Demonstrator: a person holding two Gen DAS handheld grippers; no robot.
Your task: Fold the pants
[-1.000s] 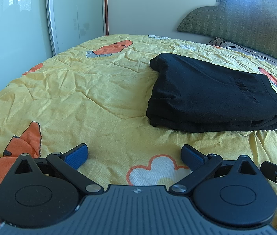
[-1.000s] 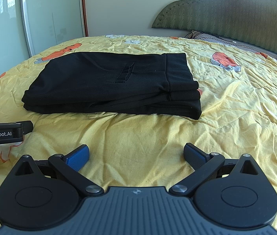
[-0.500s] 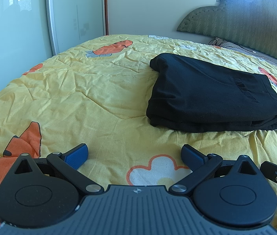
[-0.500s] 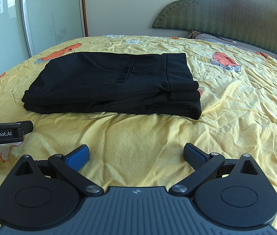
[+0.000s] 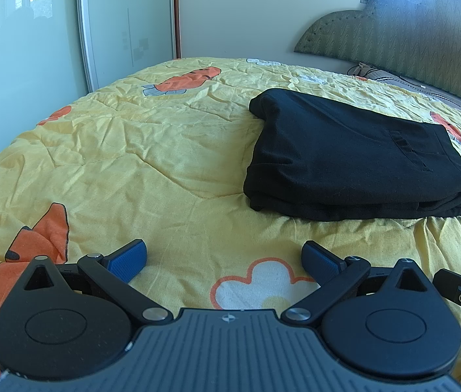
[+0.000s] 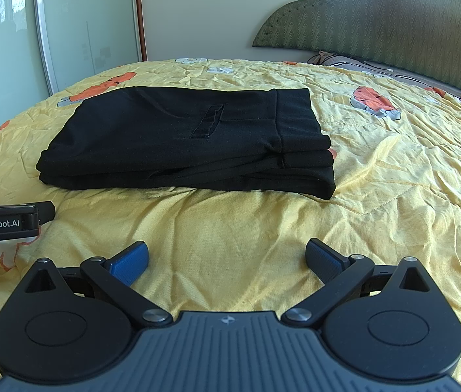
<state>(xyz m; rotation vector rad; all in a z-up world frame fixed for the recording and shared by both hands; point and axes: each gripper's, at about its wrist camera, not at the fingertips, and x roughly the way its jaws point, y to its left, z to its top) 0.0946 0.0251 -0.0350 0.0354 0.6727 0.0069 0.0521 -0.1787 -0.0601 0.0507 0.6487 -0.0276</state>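
Sunlit bedroom walls and a pale sliding wardrobe door [image 6: 90,29] stand behind a bed [image 6: 393,176] covered by a wrinkled yellow quilt printed with orange and white cartoon shapes. At the far right a green padded headboard [image 6: 377,23] with a scalloped top rises against the wall, and a window shows above it.

On the quilt lie the black pants [image 6: 194,140], folded into a flat stack of several layers, with a pocket slit and the waistband seam showing on the top layer. In the right wrist view the stack sits ahead and slightly to the left; in the left wrist view the pants [image 5: 354,160] lie ahead and to the right. Nothing rests on them, and neither tool touches them.

The left tongs [image 5: 224,258] hover low over the quilt near its edge, blue pads spread wide apart and holding nothing. The right tongs [image 6: 227,258] are likewise spread wide and empty, near the quilt and short of the stack's front edge. The two tools sit side by side: the left one's body, marked GenRobot.AI, shows at the left edge of the right wrist view.

No containers appear in either view.
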